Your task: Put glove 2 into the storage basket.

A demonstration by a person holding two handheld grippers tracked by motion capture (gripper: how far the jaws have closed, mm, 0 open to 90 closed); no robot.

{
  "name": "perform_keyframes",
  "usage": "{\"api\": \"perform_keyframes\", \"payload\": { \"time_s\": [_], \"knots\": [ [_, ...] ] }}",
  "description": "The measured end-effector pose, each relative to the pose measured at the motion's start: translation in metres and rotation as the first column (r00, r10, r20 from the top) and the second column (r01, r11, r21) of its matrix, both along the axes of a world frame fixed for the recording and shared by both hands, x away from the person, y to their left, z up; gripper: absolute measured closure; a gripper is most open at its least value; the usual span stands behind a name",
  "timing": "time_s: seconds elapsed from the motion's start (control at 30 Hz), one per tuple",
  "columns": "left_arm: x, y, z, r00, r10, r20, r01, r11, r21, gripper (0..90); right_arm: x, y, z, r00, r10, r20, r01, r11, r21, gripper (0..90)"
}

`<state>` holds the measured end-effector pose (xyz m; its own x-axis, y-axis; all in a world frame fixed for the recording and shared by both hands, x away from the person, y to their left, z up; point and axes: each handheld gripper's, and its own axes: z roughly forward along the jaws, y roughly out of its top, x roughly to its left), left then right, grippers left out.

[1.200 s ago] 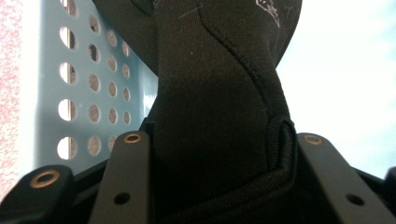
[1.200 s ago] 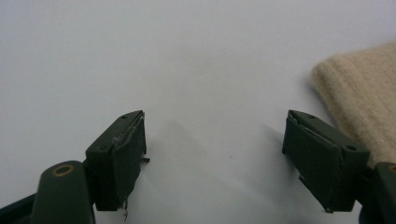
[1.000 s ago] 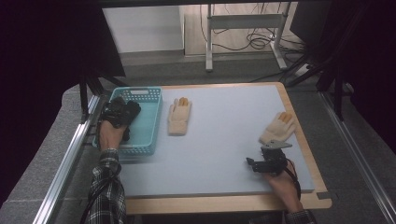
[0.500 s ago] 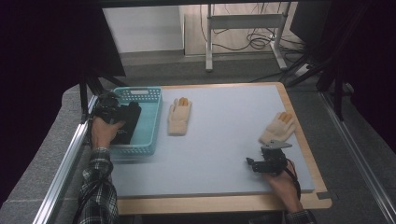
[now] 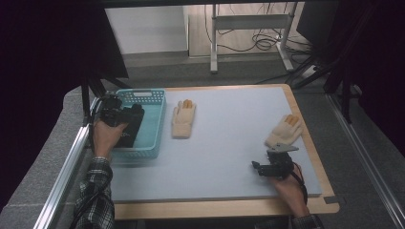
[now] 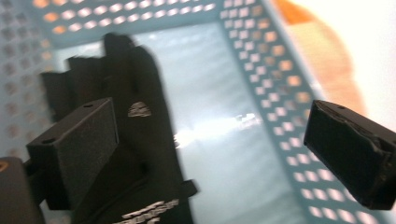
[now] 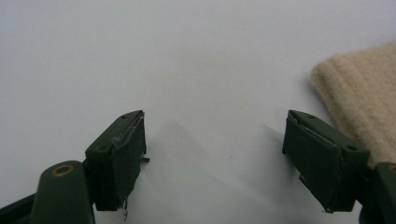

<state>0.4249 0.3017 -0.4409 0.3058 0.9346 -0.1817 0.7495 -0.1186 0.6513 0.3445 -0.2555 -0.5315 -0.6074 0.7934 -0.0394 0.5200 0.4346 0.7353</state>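
Black glove (image 6: 140, 154) lies in basket (image 5: 155, 125); my left claw (image 6: 210, 149), just opened, wide and empty. Lift clear of the rim, then take cream glove (image 5: 183, 119).

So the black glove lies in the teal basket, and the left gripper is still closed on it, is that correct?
Not quite. The black glove does lie in the teal basket, but the left gripper is not closed on it: its jaws have just been opening and stand wide apart above the glove, nothing between the pads. The left gripper view shows this.
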Motion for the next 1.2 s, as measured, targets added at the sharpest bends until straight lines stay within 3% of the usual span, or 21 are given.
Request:
{"api": "perform_keyframes", "payload": {
  "time_s": [0.17, 0.37, 0.5, 0.57, 0.63, 0.73, 0.83, 0.93, 1.0, 1.1, 1.2],
  "knots": [
    [-0.011, -0.02, 0.008, 0.997, -0.066, 0.042, 0.065, 0.9978, 0.012, 1.8, 0.0, 0.0, 0.0, 1.0, 0.0, 0.0, 0.0, 1.0, 0.0, 21.1],
    [-0.032, -0.048, 0.018, 0.9824, -0.162, 0.093, 0.161, 0.9868, 0.014, 0.8, 0.0, 0.0, 0.0, 1.0, 0.0, 0.0, 0.0, 1.0, 0.0, 21.1],
    [-0.049, -0.07, 0.02, 0.9663, -0.224, 0.127, 0.223, 0.9746, 0.021, 0.0, 0.0, 0.0, 0.0, 1.0, 0.0, 0.0, 0.0, 1.0, -0.001, 21.1],
    [-0.06, -0.083, 0.018, 0.9528, -0.267, 0.144, 0.264, 0.9637, 0.036, 0.0, 0.0, 0.0, 0.0, 1.0, 0.0, 0.0, 0.0, 1.0, -0.001, 21.1],
    [-0.066, -0.091, 0.016, 0.945, -0.288, 0.155, 0.286, 0.9576, 0.037, 0.0, 0.0, 0.0, 0.0, 1.0, -0.001, -0.001, 0.001, 1.0, -0.001, 21.1],
    [-0.078, -0.105, 0.009, 0.9267, -0.338, 0.164, 0.336, 0.941, 0.043, 0.0, 0.0, 0.0, 0.0, 1.0, 0.001, 0.003, -0.001, 1.0, -0.002, 21.1],
    [-0.092, -0.12, -0.001, 0.8958, -0.406, 0.181, 0.406, 0.913, 0.035, 0.0, 0.0, 0.0, 0.0, 1.0, -0.001, 0.001, 0.001, 1.0, -0.002, 21.1],
    [-0.104, -0.132, -0.011, 0.8743, -0.446, 0.191, 0.447, 0.8935, 0.04, 0.0, 0.0, 0.0, 0.0, 1.0, -0.001, 0.001, 0.001, 1.0, -0.002, 21.1],
    [-0.111, -0.138, -0.02, 0.8663, -0.464, 0.185, 0.464, 0.8847, 0.047, 0.0, 0.0, 0.0, 0.0, 1.0, -0.001, 0.002, 0.001, 1.0, -0.003, 21.1],
    [-0.119, -0.145, -0.036, 0.8611, -0.476, 0.18, 0.476, 0.8784, 0.045, 0.0, 0.0, 0.0, 0.0, 1.0, 0.0, 0.003, 0.0, 1.0, -0.003, 21.1],
    [-0.124, -0.149, -0.053, 0.8666, -0.47, 0.169, 0.466, 0.8826, 0.065, 0.0, 0.0, 0.0, 0.0, 1.0, 0.0, 0.003, 0.0, 1.0, -0.003, 21.1]
  ]
}}
